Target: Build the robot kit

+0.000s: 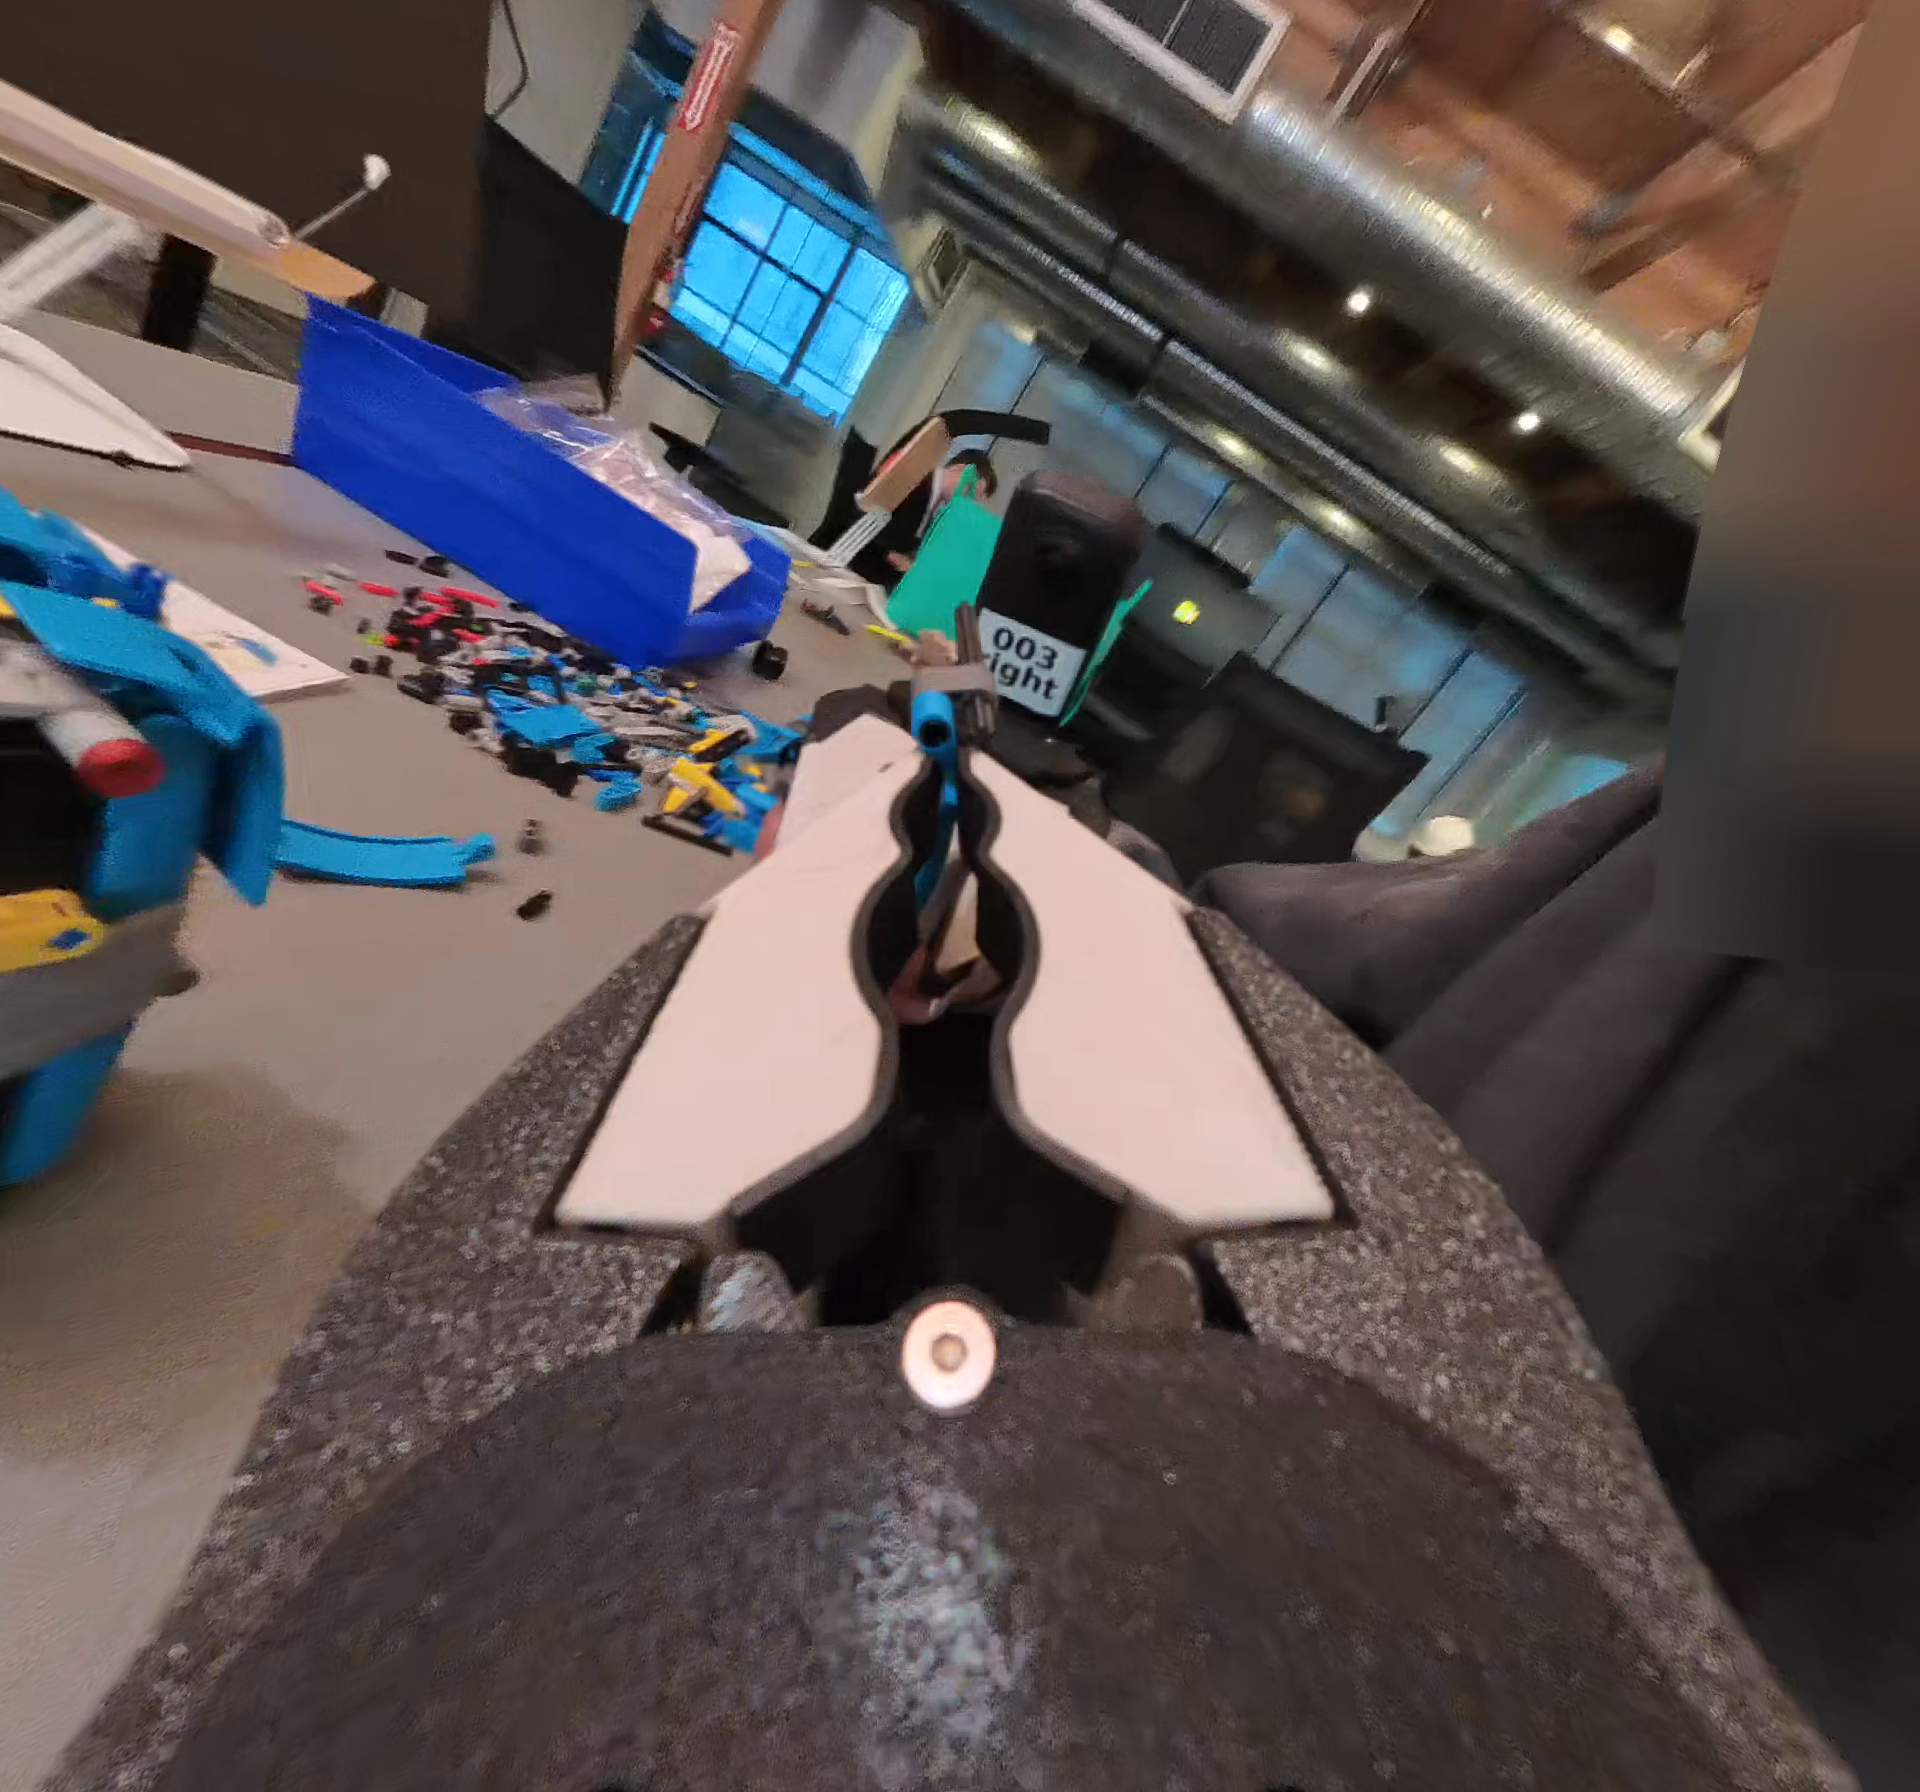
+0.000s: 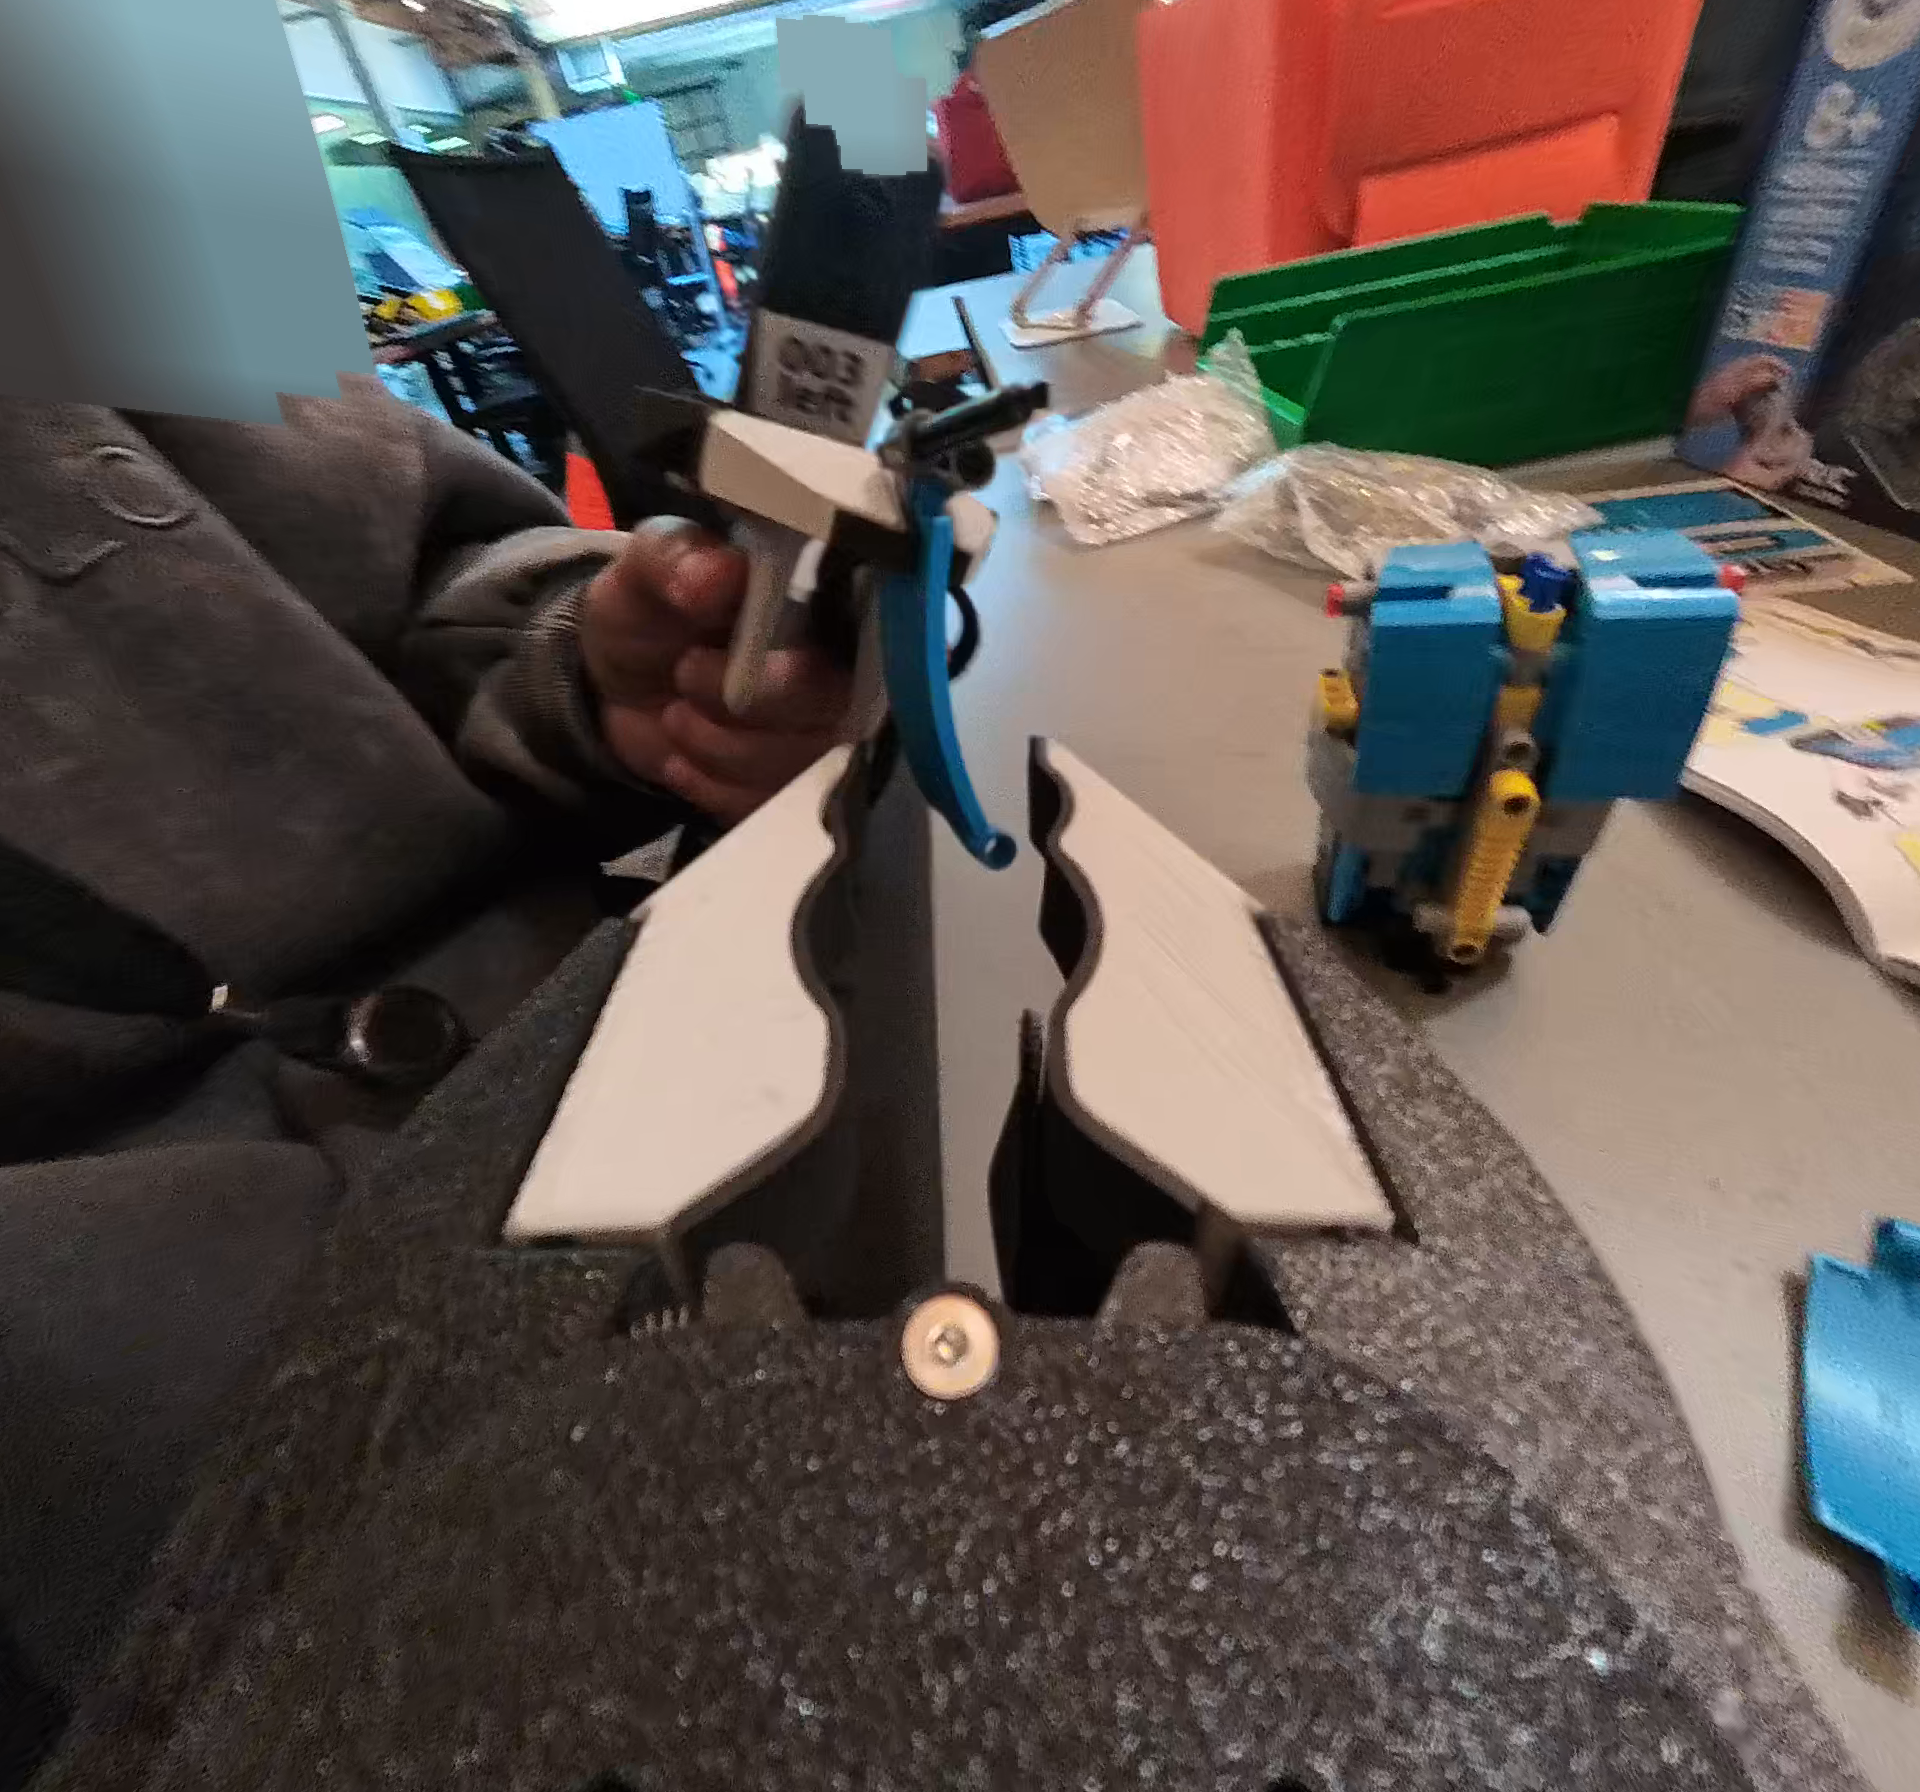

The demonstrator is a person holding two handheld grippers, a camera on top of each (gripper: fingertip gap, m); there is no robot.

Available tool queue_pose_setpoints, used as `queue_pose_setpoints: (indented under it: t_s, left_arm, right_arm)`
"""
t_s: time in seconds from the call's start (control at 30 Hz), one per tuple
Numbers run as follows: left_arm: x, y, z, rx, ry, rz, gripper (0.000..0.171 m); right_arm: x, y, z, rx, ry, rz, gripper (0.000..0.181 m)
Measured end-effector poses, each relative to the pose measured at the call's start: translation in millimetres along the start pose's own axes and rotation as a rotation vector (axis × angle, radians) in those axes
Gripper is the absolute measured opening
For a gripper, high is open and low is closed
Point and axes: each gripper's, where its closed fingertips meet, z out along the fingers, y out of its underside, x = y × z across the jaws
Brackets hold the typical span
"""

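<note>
My left gripper [image 1: 943, 755] is shut on a curved blue plastic piece [image 1: 933, 812] with a small black and grey part [image 1: 971, 677] at its top, held up in the air. In the right wrist view the same left gripper [image 2: 914, 516] holds the curved blue piece [image 2: 930, 682], which hangs down toward my right gripper [image 2: 940, 766]. My right gripper is open and empty, its fingertips just below and either side of the piece's lower tip. A blue and yellow brick model [image 2: 1496, 755] stands on the grey table [image 2: 1195, 703] to the right.
A pile of small loose bricks [image 1: 582, 703], a blue bin [image 1: 520, 485] and a partly built blue model [image 1: 125, 755] lie on the table. Green bin [image 2: 1507, 319], orange bin [image 2: 1403, 80], clear plastic bags [image 2: 1247, 464], a booklet [image 2: 1829, 766]. A person's hand [image 2: 686, 662] and grey sleeve at left. The tips of one gripper are about 4 cm away from the tips of the other.
</note>
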Motion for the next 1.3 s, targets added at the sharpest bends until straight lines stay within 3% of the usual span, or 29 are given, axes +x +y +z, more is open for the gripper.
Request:
queue_pose_setpoints:
  t_s: [0.13,0.27,0.47,0.53,0.87,1.3]
  left_arm:
    - [3,2,0,-0.003,0.047,-0.057,0.001]
    - [3,5,1,-0.019,0.039,-0.036,0.005]
    - [3,7,0,-0.052,-0.022,0.148,0.010]
    - [-2,4,-1,-0.048,-0.076,0.217,0.021]
    - [5,7,-7,-0.143,-0.124,0.554,0.020]
    - [7,11,-12,-0.180,-0.074,0.521,0.013]
  right_arm:
    - [-10,-7,-4,0.038,-0.057,-0.017,0.010]
    - [-17,-4,-4,0.021,-0.122,0.009,0.002]
    - [-20,-4,-4,0.014,-0.151,0.013,0.002]
    - [-20,-3,-4,0.008,-0.154,0.014,0.002]
    - [-26,5,1,-0.041,-0.177,-0.003,0.001]
    - [-31,10,3,-0.062,-0.196,-0.025,0.002]
